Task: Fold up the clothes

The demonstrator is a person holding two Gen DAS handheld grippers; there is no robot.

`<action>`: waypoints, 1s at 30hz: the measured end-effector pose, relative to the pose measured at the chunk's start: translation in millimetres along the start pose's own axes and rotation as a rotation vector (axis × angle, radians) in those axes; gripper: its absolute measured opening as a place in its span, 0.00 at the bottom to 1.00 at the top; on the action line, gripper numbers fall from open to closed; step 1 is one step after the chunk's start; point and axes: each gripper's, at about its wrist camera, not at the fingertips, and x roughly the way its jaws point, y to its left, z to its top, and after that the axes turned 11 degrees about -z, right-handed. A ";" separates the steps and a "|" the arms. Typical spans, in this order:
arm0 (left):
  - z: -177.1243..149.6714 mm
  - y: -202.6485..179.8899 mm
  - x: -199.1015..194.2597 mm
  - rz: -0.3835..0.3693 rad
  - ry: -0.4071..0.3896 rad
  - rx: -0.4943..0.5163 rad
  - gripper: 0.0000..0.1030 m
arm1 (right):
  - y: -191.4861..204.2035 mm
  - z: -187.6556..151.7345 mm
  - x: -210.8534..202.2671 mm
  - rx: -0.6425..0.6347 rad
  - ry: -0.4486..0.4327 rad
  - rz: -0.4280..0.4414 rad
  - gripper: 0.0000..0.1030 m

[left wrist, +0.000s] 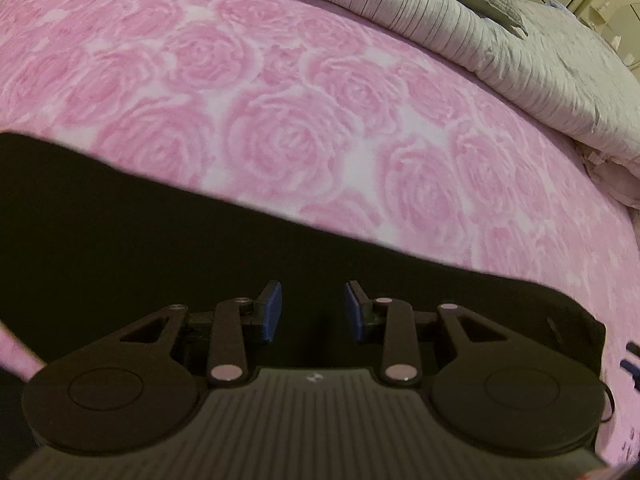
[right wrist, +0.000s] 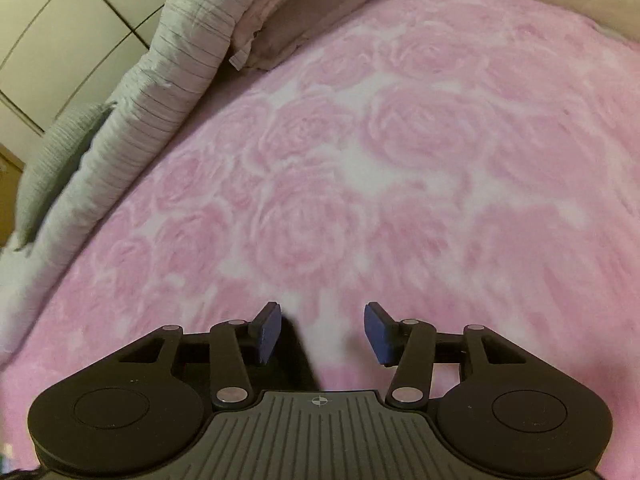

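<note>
Black garment (left wrist: 160, 248) (featureless, flat) covers pink rose blanket (left wrist: 300, 120).

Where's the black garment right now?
In the left wrist view, the black garment lies on the pink rose blanket, spread across the lower half directly under the open left gripper. The right view shows only a dark sliver.

left claw (left wrist: 313, 312) | right claw (right wrist: 322, 334) | black linkages | blue pads | silver rivets
</note>
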 end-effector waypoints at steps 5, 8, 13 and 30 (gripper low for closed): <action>-36.4 5.9 -31.7 0.012 0.018 -0.051 0.28 | -62.7 -52.8 -43.7 0.087 0.099 -0.055 0.49; -57.4 10.6 -50.2 0.013 0.027 -0.083 0.28 | -100.9 -89.0 -71.0 0.193 0.135 -0.107 0.49; -85.2 19.7 -72.7 -0.013 0.046 -0.099 0.28 | -140.5 -141.9 -106.0 0.408 0.167 -0.115 0.49; -157.7 179.7 -185.1 0.038 -0.091 -0.319 0.31 | -124.8 -219.9 -108.3 0.532 0.022 -0.156 0.49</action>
